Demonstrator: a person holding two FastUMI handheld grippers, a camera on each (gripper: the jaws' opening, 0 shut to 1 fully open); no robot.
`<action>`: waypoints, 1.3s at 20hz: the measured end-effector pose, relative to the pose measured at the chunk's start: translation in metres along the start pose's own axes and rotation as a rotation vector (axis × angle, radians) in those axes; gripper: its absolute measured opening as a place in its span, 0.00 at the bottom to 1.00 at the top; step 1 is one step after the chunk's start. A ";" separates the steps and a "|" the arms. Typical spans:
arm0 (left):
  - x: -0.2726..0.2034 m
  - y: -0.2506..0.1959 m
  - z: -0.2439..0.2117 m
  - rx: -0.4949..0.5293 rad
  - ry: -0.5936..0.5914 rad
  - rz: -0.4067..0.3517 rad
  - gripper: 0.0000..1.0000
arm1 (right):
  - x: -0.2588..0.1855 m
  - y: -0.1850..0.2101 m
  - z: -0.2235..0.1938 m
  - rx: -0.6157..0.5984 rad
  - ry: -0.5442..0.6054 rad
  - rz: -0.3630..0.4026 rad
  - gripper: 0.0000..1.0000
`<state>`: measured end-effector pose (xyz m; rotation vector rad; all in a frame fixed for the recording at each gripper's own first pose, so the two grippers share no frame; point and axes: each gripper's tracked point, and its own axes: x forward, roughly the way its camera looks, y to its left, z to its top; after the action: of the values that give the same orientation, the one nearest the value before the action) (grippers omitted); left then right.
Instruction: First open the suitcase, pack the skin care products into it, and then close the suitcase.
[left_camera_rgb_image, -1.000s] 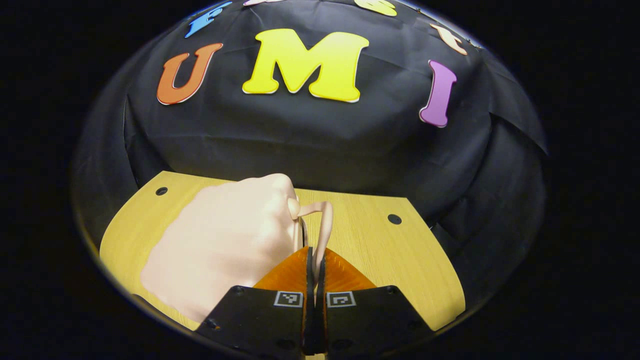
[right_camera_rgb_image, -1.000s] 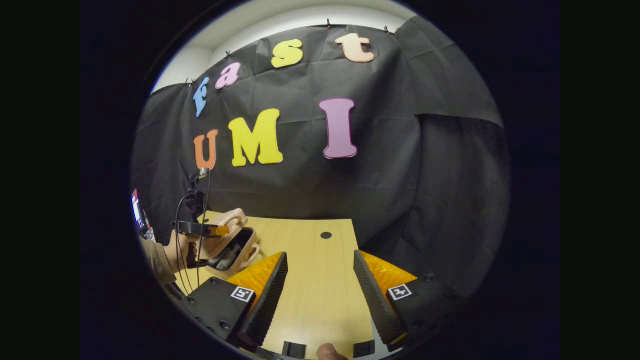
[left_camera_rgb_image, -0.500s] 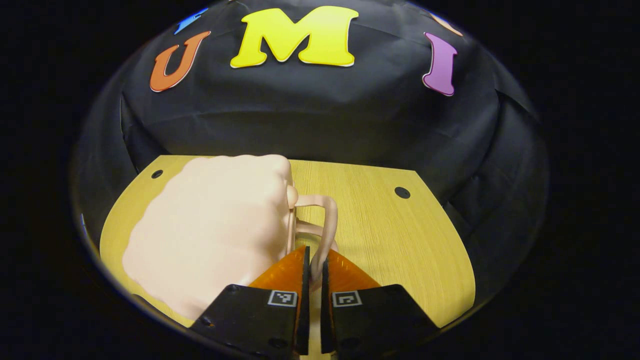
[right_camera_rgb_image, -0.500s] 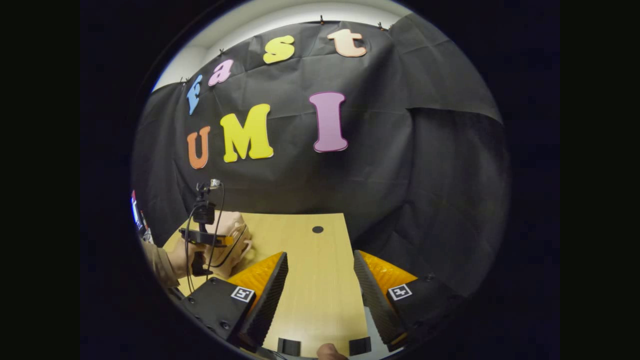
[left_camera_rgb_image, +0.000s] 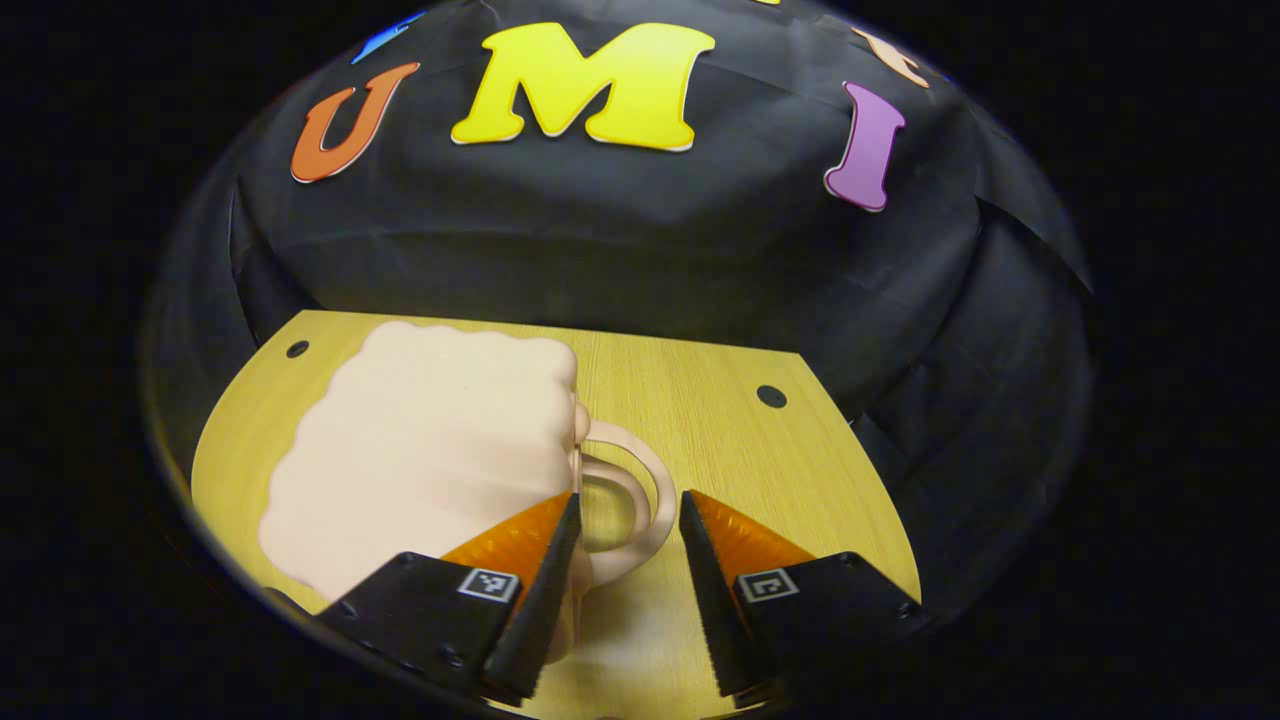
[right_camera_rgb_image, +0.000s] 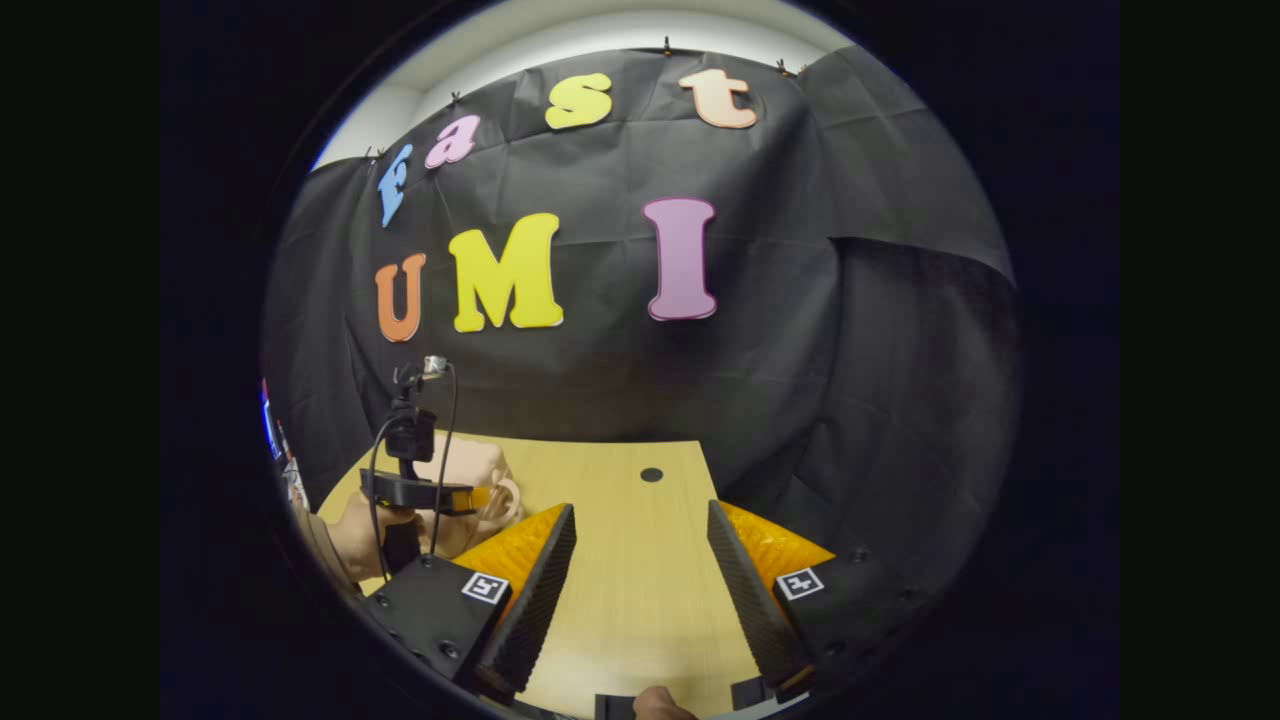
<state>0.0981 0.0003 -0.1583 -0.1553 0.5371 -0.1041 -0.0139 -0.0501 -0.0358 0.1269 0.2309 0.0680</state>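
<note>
Left gripper view | suitcase lies shut on the table, handle between my spread left claw fingers, nothing pinched | right claw spread over bare wood | judging packing done, lid down, task looks nearly finished

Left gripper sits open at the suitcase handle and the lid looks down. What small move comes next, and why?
Probably draw the left gripper back from the handle. Its jaws stand apart on either side of the handle, gripping nothing, and the pink suitcase lies on the wooden table with no gap visible at its lid, so the closing seems done. The right gripper hangs open over bare table.
</note>
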 end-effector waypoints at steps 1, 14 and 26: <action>-0.013 0.004 0.017 0.017 -0.048 -0.003 0.83 | 0.002 0.008 0.007 -0.008 -0.019 -0.002 0.78; -0.217 0.094 0.170 0.187 -0.477 0.123 0.97 | 0.024 0.158 0.104 -0.037 -0.234 0.036 0.78; -0.228 0.121 0.152 0.172 -0.453 0.056 0.98 | 0.025 0.258 0.090 -0.135 -0.199 0.082 0.78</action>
<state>-0.0108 0.1695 0.0635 0.0068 0.0788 -0.0575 0.0180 0.1970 0.0795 0.0078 0.0224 0.1510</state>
